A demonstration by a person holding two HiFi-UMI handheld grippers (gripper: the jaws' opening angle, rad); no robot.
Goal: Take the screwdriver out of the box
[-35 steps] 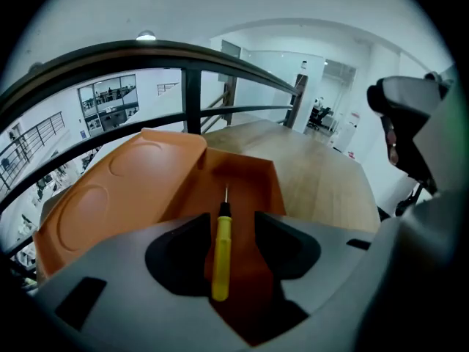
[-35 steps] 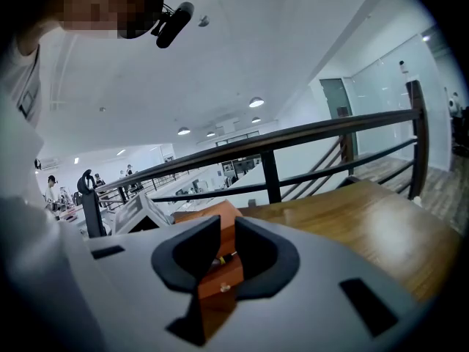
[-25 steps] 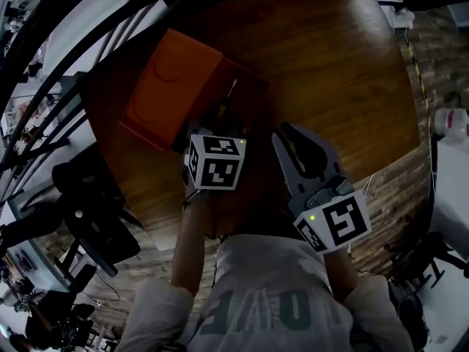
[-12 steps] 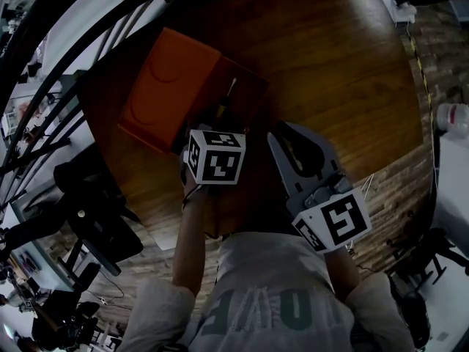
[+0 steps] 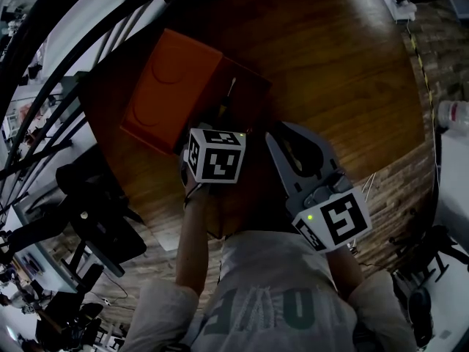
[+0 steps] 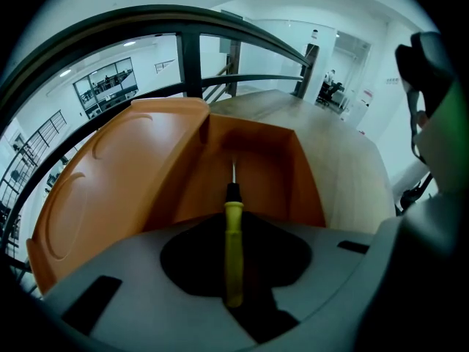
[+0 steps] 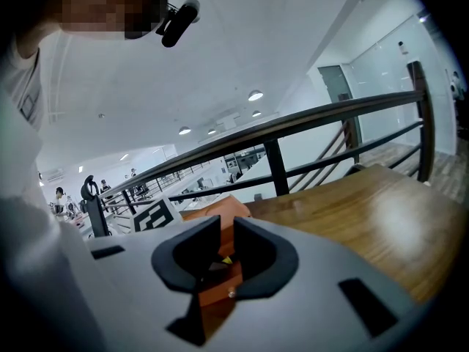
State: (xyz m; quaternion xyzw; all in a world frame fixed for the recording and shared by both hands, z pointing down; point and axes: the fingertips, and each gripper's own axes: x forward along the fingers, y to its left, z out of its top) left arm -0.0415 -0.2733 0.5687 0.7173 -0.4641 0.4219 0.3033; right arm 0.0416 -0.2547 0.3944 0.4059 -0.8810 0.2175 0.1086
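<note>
A person is working two handheld grippers over an orange box [image 6: 264, 174] that is sitting close to the left edge of a wooden table [image 5: 330, 72], its lid [image 6: 124, 167] lying open and flat toward the table's far-left corner. The left gripper [image 6: 233, 222] is pointing steeply down into the open compartment. Its jaws have just been closing and are now clenching the yellow handle of the screwdriver [image 6: 233, 255].

The tool is lying lengthwise inside the box, with its black collar and thin metal shaft reaching past the jaws toward the far wall of the compartment. It is not yet out of the box.

The right gripper [image 7: 226, 246] is sitting just beside the left one, at the box's right near corner. Its jaws are standing almost together, and a strip of the box's orange wall is showing in the narrow gap between the pads, so it appears to be pinching that wall. A sliver of yellow is showing past the pads.

The person's left forearm [image 5: 196, 240] is reaching in from the near edge of the table. A dark metal railing [image 6: 190, 57] is curving behind the far edge of the table.
</note>
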